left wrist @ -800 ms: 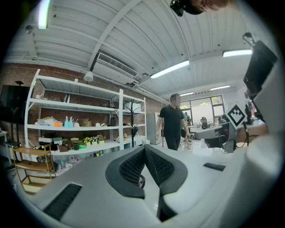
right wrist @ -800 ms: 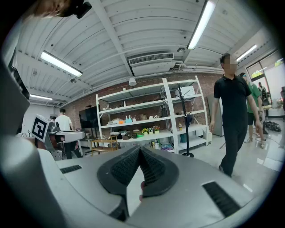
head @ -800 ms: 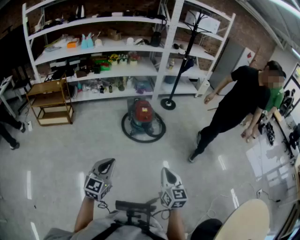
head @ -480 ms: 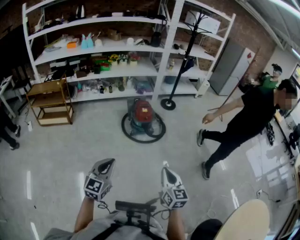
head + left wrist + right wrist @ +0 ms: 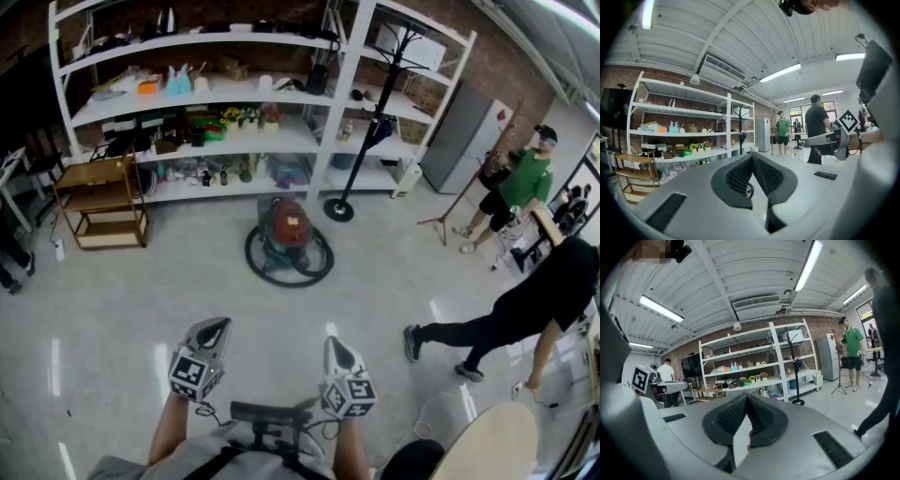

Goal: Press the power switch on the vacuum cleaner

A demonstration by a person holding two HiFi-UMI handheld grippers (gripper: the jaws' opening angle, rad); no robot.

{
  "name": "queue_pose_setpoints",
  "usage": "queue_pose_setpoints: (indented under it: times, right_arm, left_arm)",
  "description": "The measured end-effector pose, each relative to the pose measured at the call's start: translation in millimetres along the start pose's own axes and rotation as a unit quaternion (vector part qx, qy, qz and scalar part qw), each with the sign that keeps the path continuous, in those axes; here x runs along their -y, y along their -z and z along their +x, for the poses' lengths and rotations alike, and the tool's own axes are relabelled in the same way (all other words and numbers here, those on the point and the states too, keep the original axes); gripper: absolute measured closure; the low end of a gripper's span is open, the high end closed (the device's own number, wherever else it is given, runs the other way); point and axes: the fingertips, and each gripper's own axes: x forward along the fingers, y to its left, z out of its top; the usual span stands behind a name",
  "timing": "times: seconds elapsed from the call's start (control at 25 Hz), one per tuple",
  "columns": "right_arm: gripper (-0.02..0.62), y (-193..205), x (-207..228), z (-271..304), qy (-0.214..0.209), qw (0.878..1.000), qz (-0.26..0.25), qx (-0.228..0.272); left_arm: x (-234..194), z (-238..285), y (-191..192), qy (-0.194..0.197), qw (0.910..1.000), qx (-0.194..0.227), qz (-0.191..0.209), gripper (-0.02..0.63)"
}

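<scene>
Since the vacuum [image 5: 286, 234] stands on the far floor just before the shelves [image 5: 234, 141], well apart from both grippers, nothing of the task looks done: the approach and the press on its switch are both left. Only the head view shows the vacuum, and there the switch is too small to find. The gripper views, tilted toward the ceiling, show what the head view cannot: the left gripper [image 5: 752, 157] and right gripper [image 5: 746, 398] each have their jaws closed together, empty.
</scene>
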Motion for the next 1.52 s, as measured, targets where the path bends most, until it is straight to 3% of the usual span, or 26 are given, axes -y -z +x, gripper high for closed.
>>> queue_pose_setpoints:
  times: [0.32,0.64,0.92,1.36,1.52]
  right_arm:
    - [0.591,-6,-20,11,0.017,1.0,-0.001,0.001]
    - [0.591,-9,-12,33,0.028,1.0,-0.005,-0.007]
    - [0.591,-21,9,78,0.023,1.0,-0.007,-0.003]
    - [0.591,-54,53,175,0.007,1.0,-0.004,-0.006]
    - [0.591,-65,69,202,0.003,1.0,-0.004,-0.01]
  left_arm:
    - [-25,-5,0,0.009,0.9999,-0.011,-0.003,0.598]
    - [-39,21,-1,0.024,0.9997,-0.007,-0.005,0.598]
    - [-61,64,1,0.022,0.9997,-0.012,-0.002,0.598]
    - [-109,162,-32,0.011,0.9996,-0.007,0.024,0.598]
    - [-116,190,-39,0.009,0.9999,-0.014,0.0,0.598]
